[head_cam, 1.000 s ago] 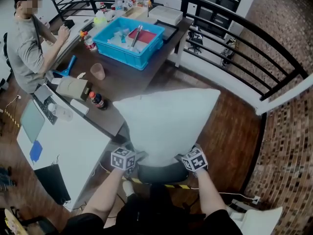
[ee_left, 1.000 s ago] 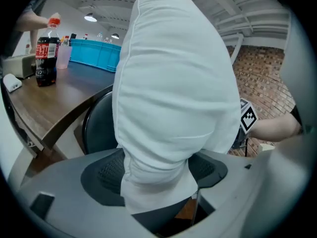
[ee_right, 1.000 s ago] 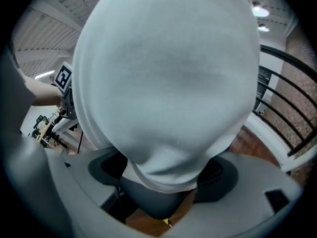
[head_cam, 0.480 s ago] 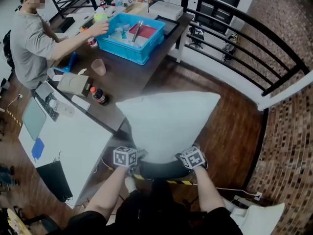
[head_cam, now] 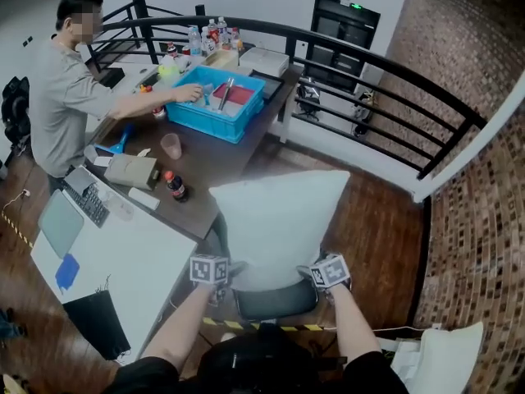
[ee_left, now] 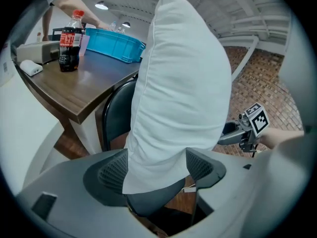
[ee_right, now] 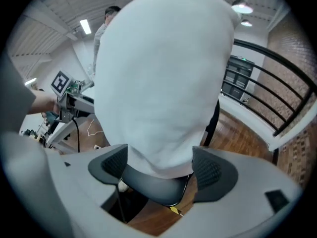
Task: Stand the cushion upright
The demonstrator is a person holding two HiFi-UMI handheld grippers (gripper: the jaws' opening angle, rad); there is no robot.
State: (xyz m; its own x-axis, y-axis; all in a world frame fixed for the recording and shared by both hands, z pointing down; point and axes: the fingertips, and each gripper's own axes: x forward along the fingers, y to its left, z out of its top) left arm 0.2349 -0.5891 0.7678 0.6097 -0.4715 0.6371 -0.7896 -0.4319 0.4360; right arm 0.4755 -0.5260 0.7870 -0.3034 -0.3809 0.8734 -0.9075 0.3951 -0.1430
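Note:
A white cushion stands on its lower edge on a black chair seat, its top leaning away from me. My left gripper is shut on the lower left corner. My right gripper is shut on the lower right corner. In the left gripper view the cushion fills the gap between the pads of the left gripper, and the right gripper shows beyond it. In the right gripper view the cushion bulges between the pads of the right gripper above the seat.
A brown table stands to the left of the chair with a blue crate, a cola bottle and a cup. A person reaches into the crate. A white cabinet is near left, a black railing behind, another pillow bottom right.
Both grippers keep their hold on the cushion's lower corners, and the cushion stands a little steeper. The person at the table has stretched an arm into the blue crate.

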